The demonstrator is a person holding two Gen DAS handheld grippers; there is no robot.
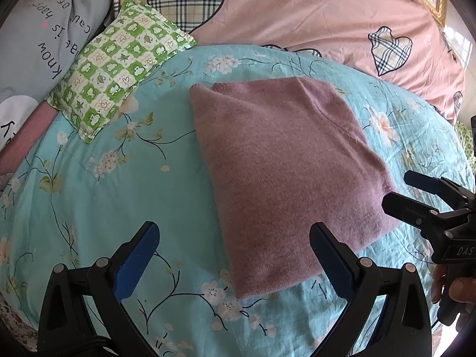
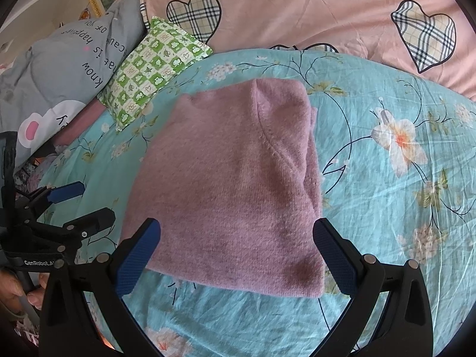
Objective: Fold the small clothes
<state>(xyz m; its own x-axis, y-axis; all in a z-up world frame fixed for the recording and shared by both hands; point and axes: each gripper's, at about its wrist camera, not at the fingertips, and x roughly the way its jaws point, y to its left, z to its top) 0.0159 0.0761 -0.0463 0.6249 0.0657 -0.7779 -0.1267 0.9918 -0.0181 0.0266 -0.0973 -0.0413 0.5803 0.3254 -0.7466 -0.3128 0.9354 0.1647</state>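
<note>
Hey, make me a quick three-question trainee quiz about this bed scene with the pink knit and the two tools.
1. True or false: the left tool is clamped on the pink sweater.
2. What lies on the floral sheet up and to the left of the sweater? A) green checked pillow B) a book C) a shoe
3. Fill in: the sweater lies ____ into a compact stack on the sheet.

Key
1. False: both the left tool and the right tool are open and hold nothing.
2. A: the green checked pillow sits there, apart from the sweater.
3. folded
</note>
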